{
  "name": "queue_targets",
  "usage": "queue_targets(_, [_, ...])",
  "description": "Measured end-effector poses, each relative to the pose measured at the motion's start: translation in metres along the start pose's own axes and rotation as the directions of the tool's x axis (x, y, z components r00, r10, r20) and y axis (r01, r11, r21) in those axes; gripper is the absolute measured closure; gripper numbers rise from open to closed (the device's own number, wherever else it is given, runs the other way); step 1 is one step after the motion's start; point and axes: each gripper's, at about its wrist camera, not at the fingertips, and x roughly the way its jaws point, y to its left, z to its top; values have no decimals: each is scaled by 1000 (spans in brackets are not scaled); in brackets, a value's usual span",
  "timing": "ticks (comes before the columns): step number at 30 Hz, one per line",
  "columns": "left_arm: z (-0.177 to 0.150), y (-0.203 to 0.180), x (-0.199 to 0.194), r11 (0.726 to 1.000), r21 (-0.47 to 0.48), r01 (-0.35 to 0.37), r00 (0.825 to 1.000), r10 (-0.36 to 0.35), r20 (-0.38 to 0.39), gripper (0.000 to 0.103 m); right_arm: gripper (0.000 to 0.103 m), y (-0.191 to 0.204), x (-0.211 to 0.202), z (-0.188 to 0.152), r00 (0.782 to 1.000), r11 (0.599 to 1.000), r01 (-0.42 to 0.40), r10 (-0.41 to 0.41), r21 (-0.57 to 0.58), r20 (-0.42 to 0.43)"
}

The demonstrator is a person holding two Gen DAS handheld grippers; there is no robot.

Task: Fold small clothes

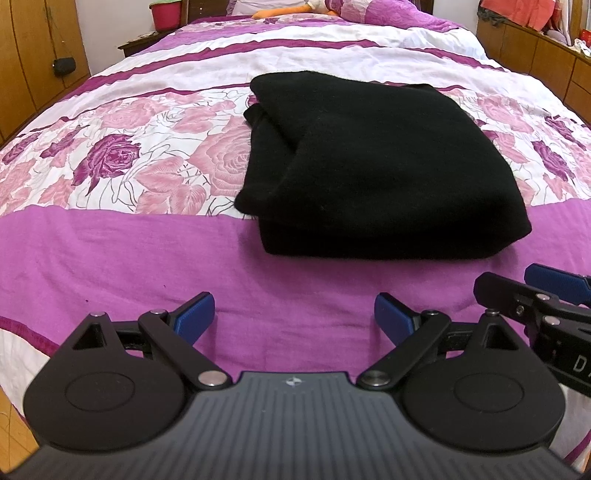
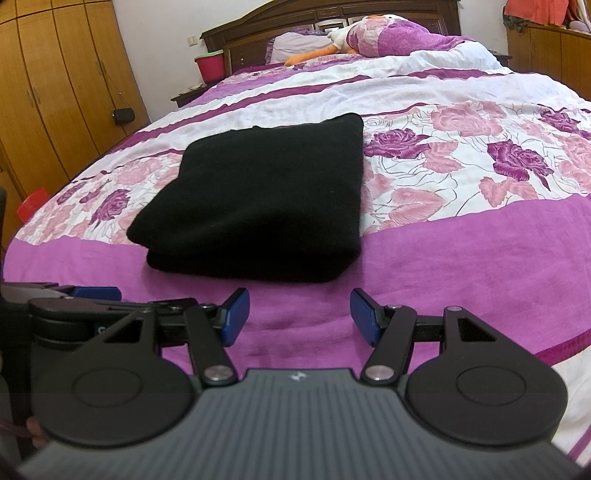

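Floral purple bedspread point(image 1: 122, 243) lies under your work. On it, just ahead of both grippers, sits the black garment point(image 1: 373, 162), already folded into a thick pad. It looks soft, light and floppy, so pinch a doubled edge. Your left gripper point(image 1: 294, 314) and right gripper point(image 2: 299, 314) stand spread, empty. No brand is readable; only partial letters show on a gripper body.

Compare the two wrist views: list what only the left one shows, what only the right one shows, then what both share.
Only the left wrist view: the layered open folds along the garment's left edge.
Only the right wrist view: the dark wooden headboard and a red object at the bed's left edge.
Both: the folded black garment on the floral bedspread, the red bucket, wooden wardrobes, and the left gripper and right gripper, each open and empty.
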Motion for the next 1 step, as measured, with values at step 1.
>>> queue_targets(1, [0, 0, 0, 1000, 3, 3, 1000, -3, -1, 7, 41, 0, 0, 0, 1000, 1000, 0, 0, 0, 0])
